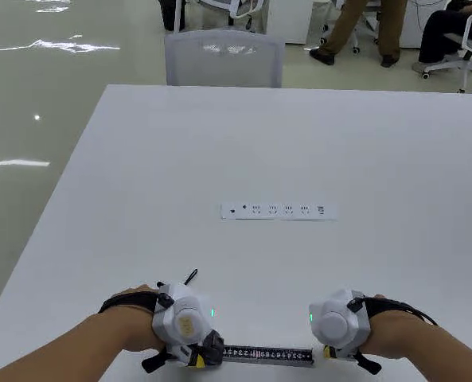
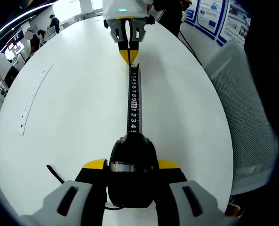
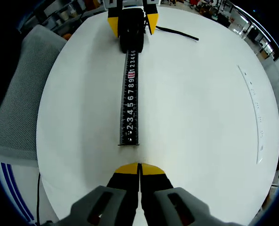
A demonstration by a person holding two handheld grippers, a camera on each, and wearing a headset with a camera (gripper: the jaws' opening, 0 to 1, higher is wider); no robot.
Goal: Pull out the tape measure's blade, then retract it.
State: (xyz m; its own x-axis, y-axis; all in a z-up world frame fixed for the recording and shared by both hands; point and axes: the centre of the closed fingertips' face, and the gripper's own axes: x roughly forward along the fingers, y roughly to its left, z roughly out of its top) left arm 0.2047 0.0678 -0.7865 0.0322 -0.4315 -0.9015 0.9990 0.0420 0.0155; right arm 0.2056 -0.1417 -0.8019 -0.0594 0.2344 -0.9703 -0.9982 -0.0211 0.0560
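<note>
My left gripper [image 2: 132,165] is shut on the black tape measure case [image 2: 131,162], near the table's front edge. Its black blade [image 2: 133,101] with white numbers lies flat on the white table [image 1: 243,143], pulled out a short way towards my right gripper [image 3: 139,168]. That gripper is shut with nothing in it, and a small gap separates its yellow tips from the blade's end hook [image 3: 129,142]. In the head view the case [image 1: 210,350] sits at the left gripper [image 1: 197,355], the blade [image 1: 267,355] runs rightwards, and the right gripper [image 1: 329,351] sits just past the blade's end.
A white power strip [image 1: 278,211] lies flat at mid-table. A thin black strap [image 1: 190,277] trails from the left hand. A grey mesh chair [image 1: 224,57] stands at the far edge, with seated people [image 1: 363,28] beyond.
</note>
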